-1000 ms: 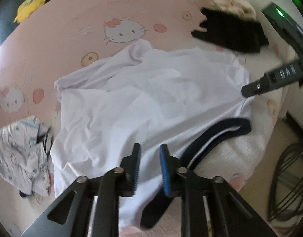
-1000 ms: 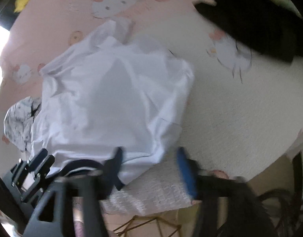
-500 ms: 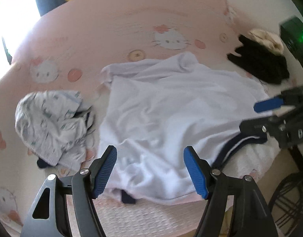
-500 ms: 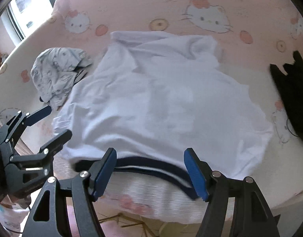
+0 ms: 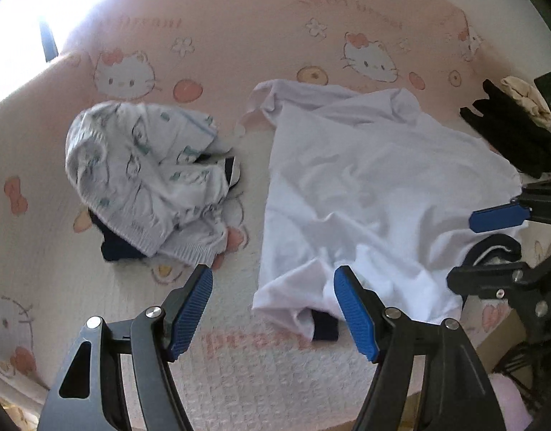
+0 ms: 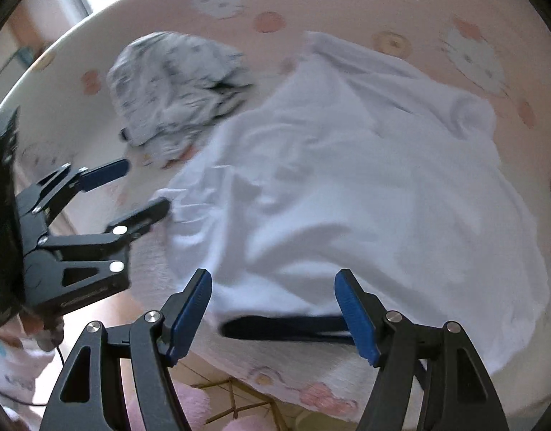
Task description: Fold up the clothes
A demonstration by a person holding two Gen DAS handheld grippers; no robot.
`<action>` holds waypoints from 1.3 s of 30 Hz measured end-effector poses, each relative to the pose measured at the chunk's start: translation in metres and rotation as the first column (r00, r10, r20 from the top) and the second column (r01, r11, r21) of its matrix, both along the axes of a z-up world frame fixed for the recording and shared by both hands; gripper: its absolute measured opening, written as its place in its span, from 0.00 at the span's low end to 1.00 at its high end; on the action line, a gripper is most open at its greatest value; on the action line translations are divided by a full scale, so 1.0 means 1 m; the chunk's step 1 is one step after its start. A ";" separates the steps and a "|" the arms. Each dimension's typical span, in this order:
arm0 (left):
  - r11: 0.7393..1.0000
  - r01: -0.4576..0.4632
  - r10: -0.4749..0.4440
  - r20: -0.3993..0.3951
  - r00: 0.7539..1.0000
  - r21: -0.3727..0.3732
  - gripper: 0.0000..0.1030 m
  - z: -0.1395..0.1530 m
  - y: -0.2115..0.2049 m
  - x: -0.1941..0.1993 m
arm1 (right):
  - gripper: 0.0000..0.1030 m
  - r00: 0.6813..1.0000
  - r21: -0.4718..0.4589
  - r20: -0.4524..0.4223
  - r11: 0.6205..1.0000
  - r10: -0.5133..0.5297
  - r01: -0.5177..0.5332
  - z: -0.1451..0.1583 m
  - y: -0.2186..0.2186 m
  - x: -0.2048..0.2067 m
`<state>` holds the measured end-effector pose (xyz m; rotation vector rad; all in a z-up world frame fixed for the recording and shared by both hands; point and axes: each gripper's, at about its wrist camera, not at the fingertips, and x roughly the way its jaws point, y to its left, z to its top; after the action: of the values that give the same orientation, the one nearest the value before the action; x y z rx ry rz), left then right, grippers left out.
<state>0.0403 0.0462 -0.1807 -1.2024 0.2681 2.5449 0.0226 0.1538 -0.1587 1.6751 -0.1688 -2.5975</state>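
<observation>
Smooth white cloth shirt (image 5: 376,186) on nubbly pink blanket (image 5: 239,18)

Window glare upper-left, right-wrist motion blur

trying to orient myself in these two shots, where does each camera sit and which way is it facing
Left wrist: rides the left gripper, angled down at the bed near the white shirt's sleeve; its open fingers and the right gripper show.
Right wrist: rides the right gripper, angled down over the shirt's navy collar; the left gripper shows.
Shared: white shirt, patterned garment.
</observation>
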 end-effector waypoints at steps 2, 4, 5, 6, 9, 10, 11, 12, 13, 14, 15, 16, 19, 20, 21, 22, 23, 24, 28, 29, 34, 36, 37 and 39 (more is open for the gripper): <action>1.000 -0.007 0.007 0.013 1.000 -0.001 0.66 -0.004 -0.005 0.001 | 0.68 0.999 0.002 -0.002 0.999 0.033 -0.033 0.000 -0.009 0.000; 1.000 -0.014 0.014 0.024 1.000 -0.003 0.66 -0.007 -0.010 0.002 | 0.68 0.999 0.000 0.001 0.999 0.044 -0.044 -0.003 -0.014 0.002; 1.000 -0.015 0.015 0.028 0.999 -0.005 0.66 -0.008 -0.010 0.002 | 0.68 0.999 0.004 0.007 0.999 0.044 -0.044 -0.005 -0.015 0.003; 1.000 -0.015 0.016 0.032 0.999 -0.008 0.66 -0.010 -0.011 0.002 | 0.68 0.999 0.008 0.014 0.999 0.043 -0.043 -0.007 -0.016 0.004; 1.000 -0.011 0.010 0.051 0.999 0.010 0.66 -0.012 -0.013 0.003 | 0.68 0.999 0.021 0.032 0.999 0.033 -0.033 -0.012 -0.017 0.008; 1.000 -0.011 0.010 0.060 0.998 0.018 0.66 -0.013 -0.014 0.002 | 0.68 0.999 0.025 0.037 0.999 0.032 -0.033 -0.013 -0.017 0.009; 0.999 -0.011 0.009 0.074 0.997 0.030 0.66 -0.014 -0.014 0.002 | 0.68 0.999 0.029 0.041 0.999 0.036 -0.037 -0.014 -0.018 0.009; 0.999 -0.011 0.007 0.088 0.996 0.041 0.66 -0.017 -0.014 0.001 | 0.68 0.998 0.036 0.042 0.998 0.041 -0.042 -0.016 -0.020 0.009; 0.999 -0.011 0.006 0.103 0.995 0.051 0.66 -0.019 -0.014 0.001 | 0.68 0.998 0.048 0.044 0.997 0.051 -0.053 -0.017 -0.023 0.009; 0.999 -0.011 0.005 0.112 0.994 0.053 0.66 -0.022 -0.014 0.000 | 0.68 0.997 0.059 0.046 0.996 0.064 -0.067 -0.018 -0.025 0.008; 0.999 -0.010 0.004 0.120 0.993 0.053 0.66 -0.024 -0.014 -0.001 | 0.68 0.996 0.065 0.041 0.994 0.080 -0.083 -0.020 -0.029 0.008; 0.999 -0.010 0.003 0.128 0.992 0.052 0.66 -0.027 -0.013 -0.001 | 0.68 0.995 0.069 0.031 0.993 0.099 -0.101 -0.021 -0.032 0.007; 0.999 -0.018 0.011 0.153 0.988 0.048 0.66 -0.034 -0.012 -0.004 | 0.68 0.991 0.115 0.026 0.984 0.131 -0.134 -0.031 -0.040 0.002; 0.999 -0.020 0.013 0.156 0.988 0.049 0.66 -0.035 -0.012 -0.004 | 0.68 0.990 0.143 0.044 0.980 0.131 -0.136 -0.036 -0.042 -0.002; 0.998 -0.025 0.016 0.156 0.988 0.054 0.66 -0.036 -0.014 -0.003 | 0.68 0.989 0.152 0.055 0.978 0.136 -0.143 -0.040 -0.043 -0.005; 0.998 -0.027 0.017 0.156 0.988 0.058 0.66 -0.036 -0.014 -0.003 | 0.68 0.989 0.158 0.046 0.976 0.141 -0.147 -0.041 -0.043 -0.007; 0.998 -0.027 0.018 0.155 0.988 0.061 0.66 -0.035 -0.015 -0.003 | 0.68 0.989 0.171 0.033 0.975 0.141 -0.145 -0.040 -0.043 -0.008; 0.998 -0.028 0.018 0.154 0.988 0.060 0.66 -0.035 -0.014 -0.003 | 0.68 0.990 0.189 0.026 0.972 0.139 -0.141 -0.039 -0.043 -0.009; 0.998 -0.028 0.019 0.154 0.988 0.059 0.66 -0.036 -0.012 -0.005 | 0.33 0.987 0.203 0.015 0.966 0.163 -0.162 -0.038 -0.044 -0.013; 0.998 -0.028 0.018 0.155 0.988 0.062 0.66 -0.035 -0.011 -0.005 | 0.12 0.986 0.201 0.008 0.965 0.167 -0.165 -0.036 -0.045 -0.013; 0.996 0.004 -0.019 0.166 0.986 0.092 0.66 -0.035 -0.001 -0.010 | 0.09 0.992 0.155 -0.024 0.981 0.125 -0.120 -0.023 -0.039 -0.015; 0.996 0.018 -0.033 0.161 0.986 0.092 0.66 -0.037 0.005 -0.012 | 0.09 0.995 0.116 -0.042 0.990 0.090 -0.085 -0.015 -0.030 -0.016; 0.996 0.021 -0.034 0.157 0.987 0.085 0.66 -0.039 0.008 -0.014 | 0.09 0.996 0.120 -0.052 0.990 0.078 -0.071 -0.012 -0.026 -0.016; 0.998 0.023 -0.031 0.140 0.990 0.053 0.66 -0.042 0.014 -0.018 | 0.09 0.996 0.143 -0.071 0.989 0.060 -0.049 -0.004 -0.019 -0.016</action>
<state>0.0225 0.0605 -0.2232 -1.3420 0.1840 2.4146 0.0066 0.1346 -0.1630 1.5950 0.0641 -2.6830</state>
